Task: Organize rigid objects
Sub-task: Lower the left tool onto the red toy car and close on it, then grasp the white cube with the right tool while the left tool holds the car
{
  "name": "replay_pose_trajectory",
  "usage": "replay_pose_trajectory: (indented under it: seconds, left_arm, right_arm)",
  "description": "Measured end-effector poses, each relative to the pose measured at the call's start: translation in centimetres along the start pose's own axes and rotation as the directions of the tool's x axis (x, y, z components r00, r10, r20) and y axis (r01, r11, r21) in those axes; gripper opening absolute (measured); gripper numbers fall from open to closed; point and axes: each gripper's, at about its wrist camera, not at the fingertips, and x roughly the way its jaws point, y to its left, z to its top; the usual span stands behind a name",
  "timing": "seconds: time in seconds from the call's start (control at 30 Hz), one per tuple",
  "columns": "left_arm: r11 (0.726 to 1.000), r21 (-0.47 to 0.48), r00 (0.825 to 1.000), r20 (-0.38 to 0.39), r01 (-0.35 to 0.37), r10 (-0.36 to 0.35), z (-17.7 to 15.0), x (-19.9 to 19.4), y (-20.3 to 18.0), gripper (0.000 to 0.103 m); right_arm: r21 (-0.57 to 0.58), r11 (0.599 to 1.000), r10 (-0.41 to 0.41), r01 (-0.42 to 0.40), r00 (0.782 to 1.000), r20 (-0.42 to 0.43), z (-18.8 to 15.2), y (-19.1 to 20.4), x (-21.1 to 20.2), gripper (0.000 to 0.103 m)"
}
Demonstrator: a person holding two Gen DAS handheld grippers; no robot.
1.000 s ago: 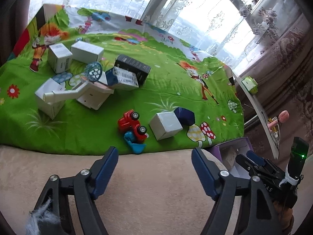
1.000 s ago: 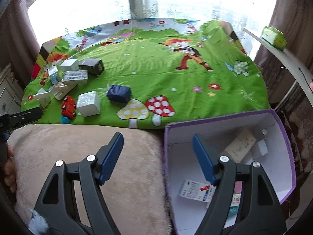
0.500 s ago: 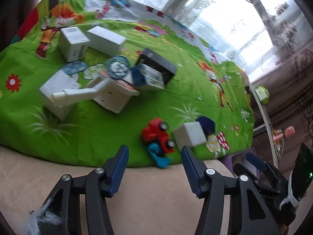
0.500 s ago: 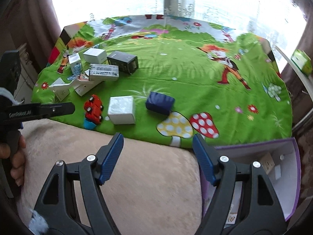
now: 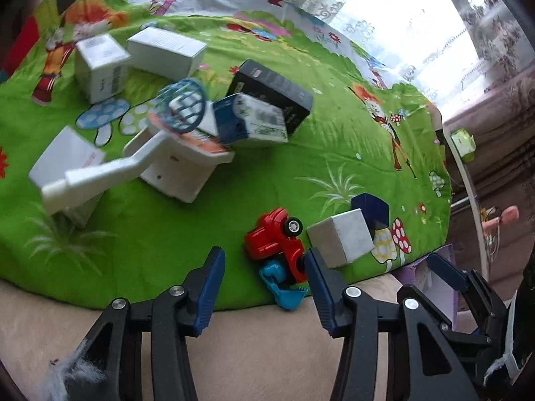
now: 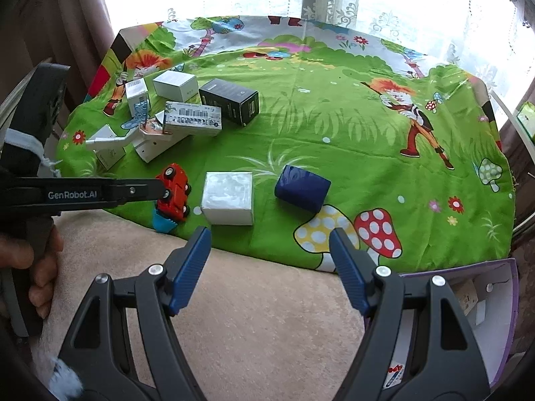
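Note:
A red toy truck (image 5: pixel 272 239) with a blue scoop (image 5: pixel 284 289) lies at the near edge of the green cartoon cloth (image 5: pixel 167 234). My left gripper (image 5: pixel 264 277) hangs just over it, jaws closing; the truck's scoop end sits between them, and the left pad (image 5: pixel 210 277) is still clear of it. From the right wrist view the left gripper (image 6: pixel 162 193) reaches in beside the truck (image 6: pixel 174 190). My right gripper (image 6: pixel 269 254) is open and holds nothing, just short of a white cube (image 6: pixel 229 197) and a dark blue box (image 6: pixel 302 190).
A purple-walled box (image 6: pixel 513 300) with small packets stands at the lower right, off the cloth. Several white boxes, a black box (image 6: pixel 230 100), a barcode box (image 6: pixel 194 118) and a white long-handled piece (image 6: pixel 107 142) are heaped at the far left. A hand (image 6: pixel 40 267) holds the left gripper's handle.
The left gripper has moved forward and down onto the red truck and its jaws have narrowed. The right gripper has swung left, away from the purple box and toward the white cube.

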Motion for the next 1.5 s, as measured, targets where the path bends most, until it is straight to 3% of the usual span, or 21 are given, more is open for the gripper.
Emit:
replay_pose_trajectory:
  seconds: [0.2, 0.6, 0.73, 0.93, 1.27, 1.5]
  left_arm:
    - [0.999, 0.045, 1.0, -0.008, -0.017, 0.018, 1.1, 1.1, -1.7, 0.051]
    - [0.999, 0.039, 0.997, -0.08, -0.001, 0.005, 1.8, 3.8, -3.2, 0.051]
    - [0.999, 0.051, 0.997, -0.079, -0.012, 0.016, 1.6, 4.1, -3.4, 0.036]
    - [0.997, 0.061, 0.998, -0.041, -0.04, 0.042, 1.5, 3.6, -3.5, 0.036]
    - [0.996, 0.038, 0.993, 0.089, -0.077, 0.074, 0.2, -0.2, -1.9, 0.035]
    - [0.998, 0.017, 0.991, 0.118, -0.064, 0.062, -0.1, -1.1, -0.8, 0.035]
  right_arm:
    - [0.014, 1.0, 0.009, -0.009, 1.0, -0.006, -0.1, -0.2, 0.2, 0.076]
    - [0.03, 0.999, 0.02, -0.019, 0.999, -0.025, -0.3, -0.6, 0.9, 0.076]
    - [0.032, 0.999, 0.022, -0.021, 0.999, -0.034, -0.4, -0.6, 1.2, 0.076]
    - [0.032, 0.999, 0.024, -0.023, 0.999, -0.045, -0.4, -0.5, 1.5, 0.076]
    - [-0.005, 1.0, 0.023, -0.024, 0.998, -0.056, 1.3, 1.0, 3.0, 0.076]
    - [-0.029, 0.999, 0.018, -0.02, 0.996, -0.085, 2.5, 2.2, 5.1, 0.076]
